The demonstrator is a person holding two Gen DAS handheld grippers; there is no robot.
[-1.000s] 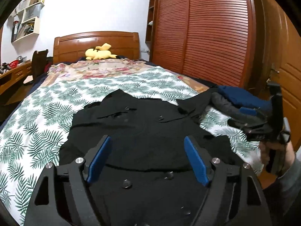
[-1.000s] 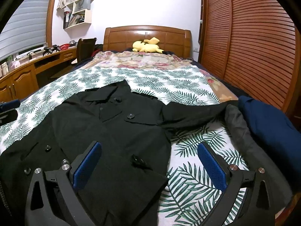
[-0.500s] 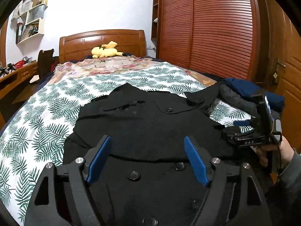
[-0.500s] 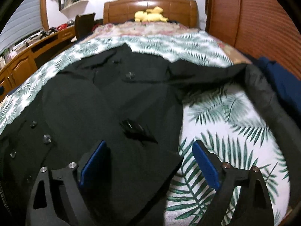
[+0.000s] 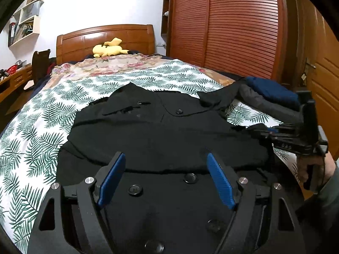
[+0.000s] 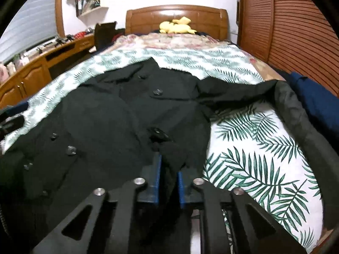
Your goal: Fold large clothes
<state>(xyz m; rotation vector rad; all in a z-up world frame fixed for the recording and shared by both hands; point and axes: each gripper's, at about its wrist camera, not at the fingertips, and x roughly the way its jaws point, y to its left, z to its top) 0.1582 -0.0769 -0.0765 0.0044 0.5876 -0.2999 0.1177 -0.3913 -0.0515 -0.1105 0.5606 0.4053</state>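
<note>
A black coat point(image 5: 161, 131) lies spread, front up, over the foot half of the bed point(image 5: 42, 114), collar toward the headboard point(image 5: 104, 39), buttons showing down its front. One sleeve point(image 6: 237, 92) stretches toward the bed's right edge, where it meets a grey garment point(image 6: 296, 114) and a folded navy garment point(image 5: 273, 93) lying along that edge.

Left claw point(image 5: 167, 177): released, blue pads set wide apart, held above the coat's lower front near the foot edge of the bed. No fabric lies between the pads.

Right claw point(image 6: 168, 185): clenched on the coat. In the right wrist view the blue pads point(image 6: 156, 182) stand close together with a ridge of black fabric pinched between them, at the coat's right-hand hem beside the bare leaf-print cover point(image 6: 254, 158). In the left wrist view the same claw point(image 5: 262, 131) sits at the coat's right side near the bed's right edge, with the person's hand point(image 5: 317, 171) on its grip.

A yellow plush toy point(image 5: 109, 49) rests at the head of the bed against the headboard. A louvred wooden wardrobe point(image 5: 239, 27) stands along the bed's right side.
</note>
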